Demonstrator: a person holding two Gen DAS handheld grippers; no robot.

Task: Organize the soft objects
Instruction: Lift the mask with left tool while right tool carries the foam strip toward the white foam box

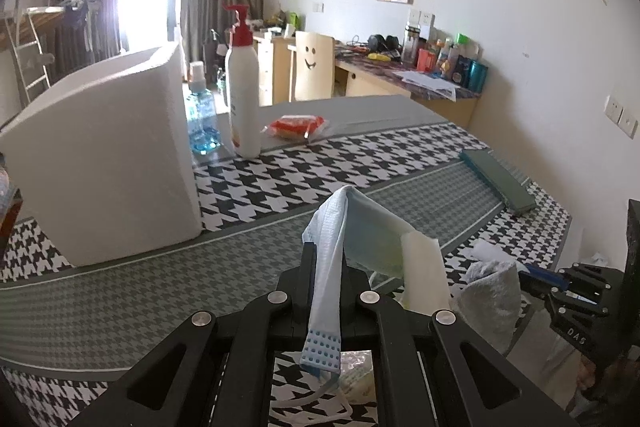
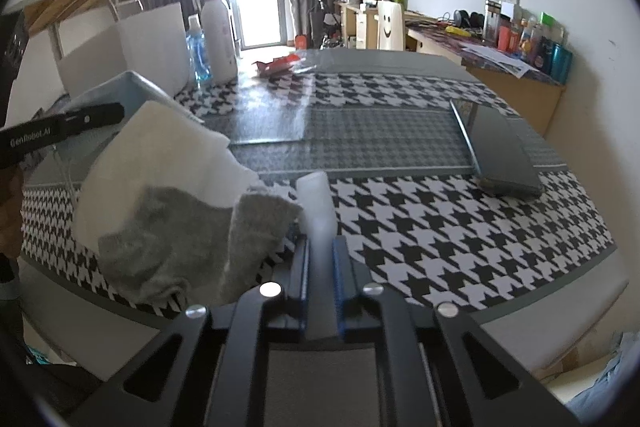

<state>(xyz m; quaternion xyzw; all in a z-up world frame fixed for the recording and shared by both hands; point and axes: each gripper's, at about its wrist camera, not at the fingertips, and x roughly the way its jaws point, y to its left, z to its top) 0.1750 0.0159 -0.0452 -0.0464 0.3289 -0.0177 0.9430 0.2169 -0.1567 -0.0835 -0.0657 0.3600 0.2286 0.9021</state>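
In the left wrist view my left gripper (image 1: pixel 325 267) is shut on a light blue face mask (image 1: pixel 360 223). The mask drapes over the fingers, one end hanging back toward the camera, and a white strip (image 1: pixel 424 267) hangs at its right end. A grey sock (image 2: pixel 180 247) lies on a white cloth (image 2: pixel 160 155) near the table's front left. My right gripper (image 2: pixel 320 251) is shut on a blurred white strip of soft material (image 2: pixel 316 203) beside the sock. The right gripper (image 1: pixel 532 277) also shows at the right of the left wrist view, against the grey sock (image 1: pixel 492 291).
A houndstooth cloth (image 2: pixel 440 219) covers the table. A white foam box (image 1: pixel 104 163), a pump bottle (image 1: pixel 242 87), a blue bottle (image 1: pixel 202 123) and a red packet (image 1: pixel 296 125) stand at the far left. A dark flat case (image 2: pixel 500 147) lies right. A pale blue bin (image 2: pixel 120 87) stands left.
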